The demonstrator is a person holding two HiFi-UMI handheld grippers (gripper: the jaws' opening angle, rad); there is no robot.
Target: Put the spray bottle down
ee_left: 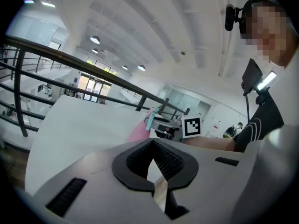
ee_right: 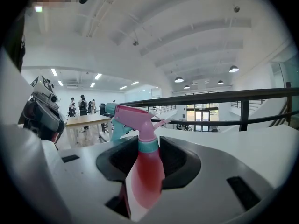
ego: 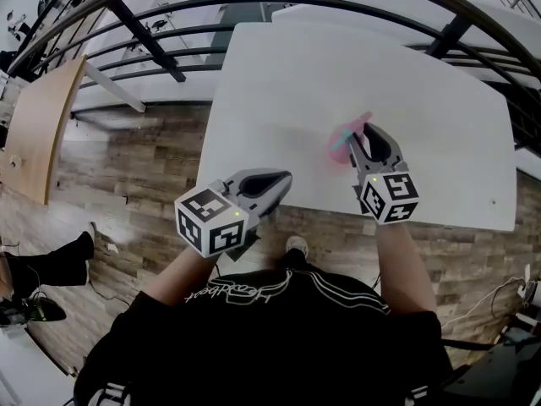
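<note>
A pink spray bottle with a teal collar and trigger stands upright between the jaws of my right gripper, over the white table. In the right gripper view the bottle fills the gap and the black pads press its body, so the right gripper is shut on it. Whether its base touches the table is hidden. My left gripper hovers at the table's near edge, shut and empty, its tips meeting. The left gripper view also shows the bottle to the right.
A black metal railing curves round the table's far and left sides. Wooden floor lies left of the table and below its near edge. A wooden tabletop stands far left. People stand at a distant table.
</note>
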